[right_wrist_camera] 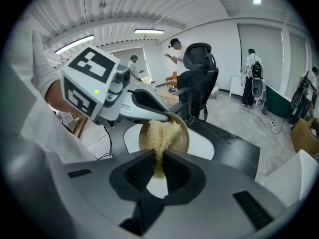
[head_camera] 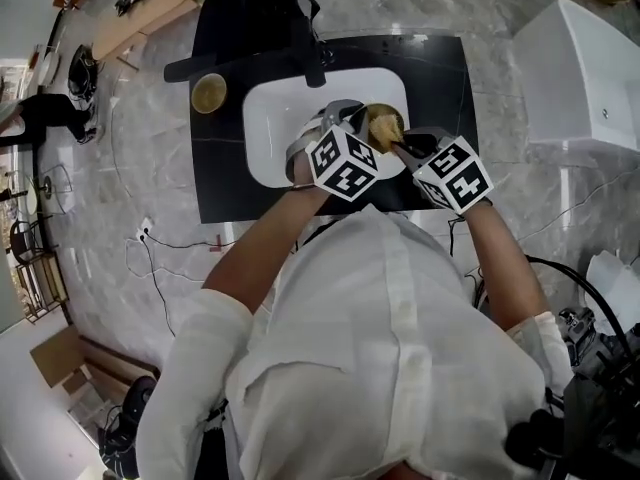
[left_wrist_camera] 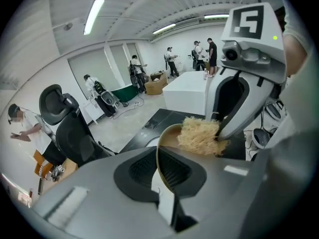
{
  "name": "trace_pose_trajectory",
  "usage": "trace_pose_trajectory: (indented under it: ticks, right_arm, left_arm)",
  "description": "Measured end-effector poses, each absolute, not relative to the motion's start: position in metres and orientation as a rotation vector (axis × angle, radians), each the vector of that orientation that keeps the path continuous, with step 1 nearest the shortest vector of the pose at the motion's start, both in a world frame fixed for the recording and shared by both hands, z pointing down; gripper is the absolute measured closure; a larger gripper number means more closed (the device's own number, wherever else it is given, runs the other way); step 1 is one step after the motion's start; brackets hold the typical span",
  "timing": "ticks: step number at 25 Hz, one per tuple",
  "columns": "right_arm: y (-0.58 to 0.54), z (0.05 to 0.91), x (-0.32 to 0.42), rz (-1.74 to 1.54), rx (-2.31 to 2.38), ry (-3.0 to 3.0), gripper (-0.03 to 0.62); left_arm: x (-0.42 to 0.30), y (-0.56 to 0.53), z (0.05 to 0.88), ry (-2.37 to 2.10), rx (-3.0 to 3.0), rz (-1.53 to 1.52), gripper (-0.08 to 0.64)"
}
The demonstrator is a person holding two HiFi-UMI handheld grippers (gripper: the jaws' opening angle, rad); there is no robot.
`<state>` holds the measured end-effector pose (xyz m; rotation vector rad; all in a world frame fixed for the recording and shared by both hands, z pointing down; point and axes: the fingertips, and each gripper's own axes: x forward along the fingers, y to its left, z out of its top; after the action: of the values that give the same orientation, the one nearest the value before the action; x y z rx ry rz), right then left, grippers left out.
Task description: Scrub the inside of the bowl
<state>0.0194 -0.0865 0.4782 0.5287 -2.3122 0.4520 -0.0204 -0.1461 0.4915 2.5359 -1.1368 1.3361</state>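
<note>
Left gripper (left_wrist_camera: 164, 172): jaws pinched nearly closed on the bowl (left_wrist_camera: 168, 136) rim, edge-on, with the bowl tilted toward the other gripper. Right gripper (right_wrist_camera: 158, 166): jaws clamped on the tail of the scrubber (right_wrist_camera: 162, 132), bushy end pressed against the bowl's inner wall. Bowl is held over the white sink (head_camera: 270, 118). Judgement: bowl looks thin, stiff and light — a single rim pinch will likely pivot under scrub force, so push strokes toward the clamp. Scrubber is soft fibre and squashes easily — gripping nearer the head would give more control. Second bowl (head_camera: 209, 93) sits on the counter (head_camera: 215, 188) beyond.
</note>
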Motion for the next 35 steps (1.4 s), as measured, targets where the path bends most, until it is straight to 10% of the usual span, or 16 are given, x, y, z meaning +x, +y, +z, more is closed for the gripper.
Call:
trace_pose_trajectory:
  ticks: [35]
  right_arm:
    - [-0.083,0.496,-0.029,0.649,0.556,-2.211,0.555]
  left_arm:
    - [-0.039,-0.121,0.479,-1.162,2.569,1.156,0.545]
